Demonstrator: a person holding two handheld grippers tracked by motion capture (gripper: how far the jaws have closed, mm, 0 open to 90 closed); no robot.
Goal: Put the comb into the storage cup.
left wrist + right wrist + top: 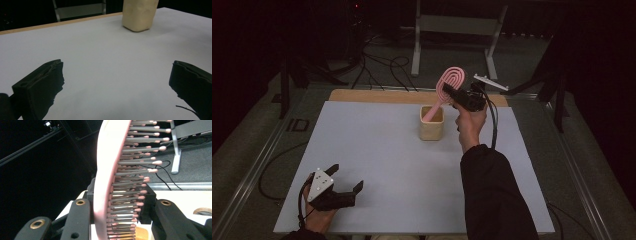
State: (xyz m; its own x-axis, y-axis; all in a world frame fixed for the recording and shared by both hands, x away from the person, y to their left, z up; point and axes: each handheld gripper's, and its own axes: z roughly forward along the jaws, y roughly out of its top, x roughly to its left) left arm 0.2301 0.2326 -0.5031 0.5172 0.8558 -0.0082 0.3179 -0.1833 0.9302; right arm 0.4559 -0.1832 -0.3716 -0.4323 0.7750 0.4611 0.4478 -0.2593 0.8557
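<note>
Dark room, grey desk (377, 150): right claw (451, 93) is clamped on the pink hairbrush (447, 85), handle dipped into the beige cup (432, 125), probably parking it there, while left claw (347, 180) rests wide open, empty.

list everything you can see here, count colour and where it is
hairbrush: 1, pink with grey bristles, handle end in the cup, head clamped in the right gripper
cup: 1, cream, far middle of the table
table: 1, pale grey top with a wooden strip along the far edge
metal frame: 1, light grey, on the floor beyond the table
cables: several, black, on the floor beyond the table
left gripper: 1, black, near left corner, jaws open and empty
right gripper: 1, black, raised above the cup, shut on the hairbrush
</note>
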